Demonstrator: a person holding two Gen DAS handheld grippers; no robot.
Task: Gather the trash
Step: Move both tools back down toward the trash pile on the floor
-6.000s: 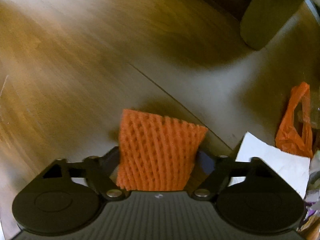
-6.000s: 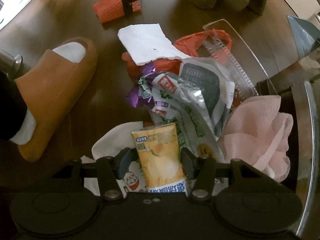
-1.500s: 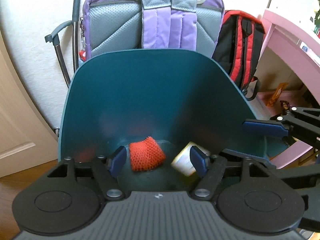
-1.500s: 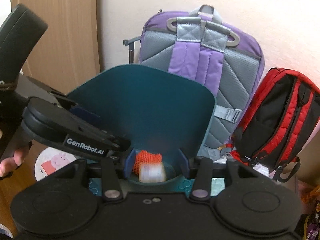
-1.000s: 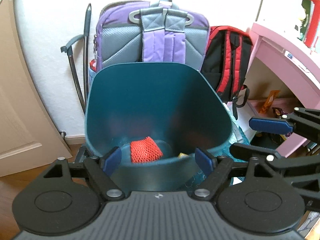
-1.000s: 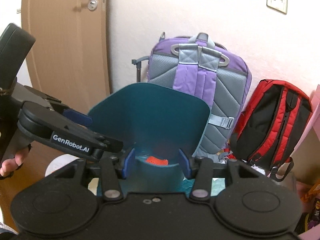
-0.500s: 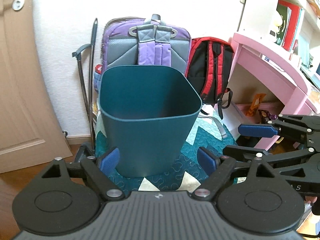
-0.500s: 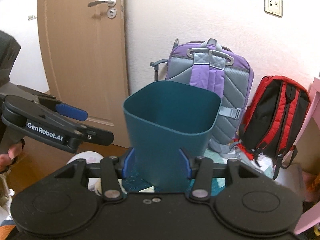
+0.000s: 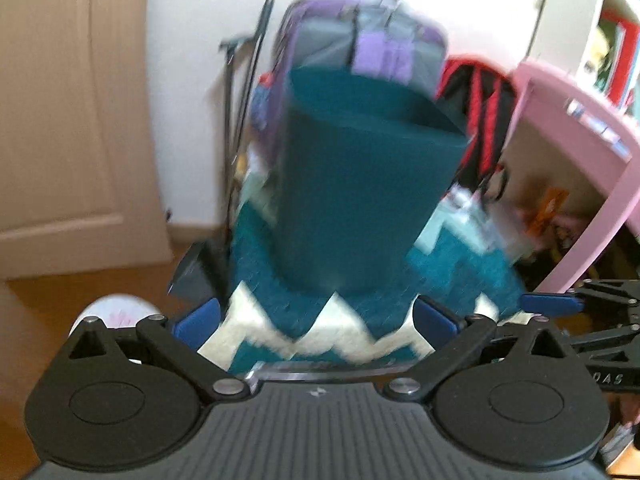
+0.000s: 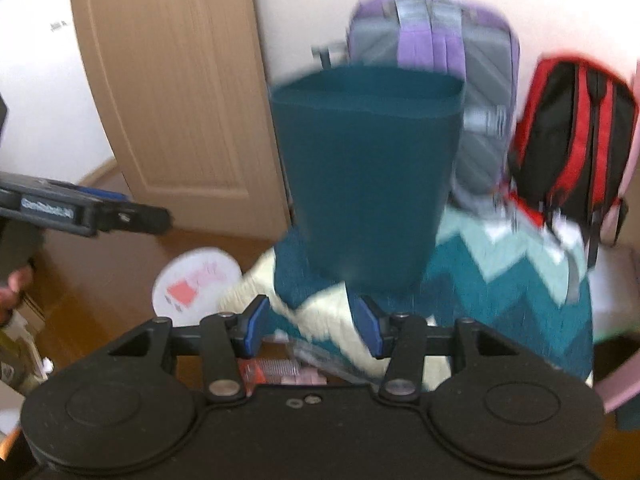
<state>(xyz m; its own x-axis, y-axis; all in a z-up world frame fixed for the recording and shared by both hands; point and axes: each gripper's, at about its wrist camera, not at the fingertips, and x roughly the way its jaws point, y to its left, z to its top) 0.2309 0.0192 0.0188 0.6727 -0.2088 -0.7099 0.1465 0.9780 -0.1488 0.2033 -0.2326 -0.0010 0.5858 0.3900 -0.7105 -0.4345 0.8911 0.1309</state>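
Note:
A dark teal trash bin (image 9: 360, 176) stands upright on a teal and white zigzag rug (image 9: 332, 332); its inside is hidden from here. It also shows in the right wrist view (image 10: 368, 184). My left gripper (image 9: 316, 320) is open and empty, well back from the bin. My right gripper (image 10: 310, 326) is open and empty, also back from the bin. A clear plastic piece and a red scrap (image 10: 276, 372) lie on the floor just under the right gripper. Both views are blurred by motion.
A purple and grey backpack (image 10: 432, 40) and a red and black backpack (image 10: 576, 128) lean on the wall behind the bin. A wooden door (image 10: 172, 92) is at left, a pink desk (image 9: 580, 128) at right, a round white disc (image 10: 196, 280) on the floor.
Both grippers let go of the orange net and the snack packet into the bin, then drew back and tilted down. The bin's inside is now out of sight.

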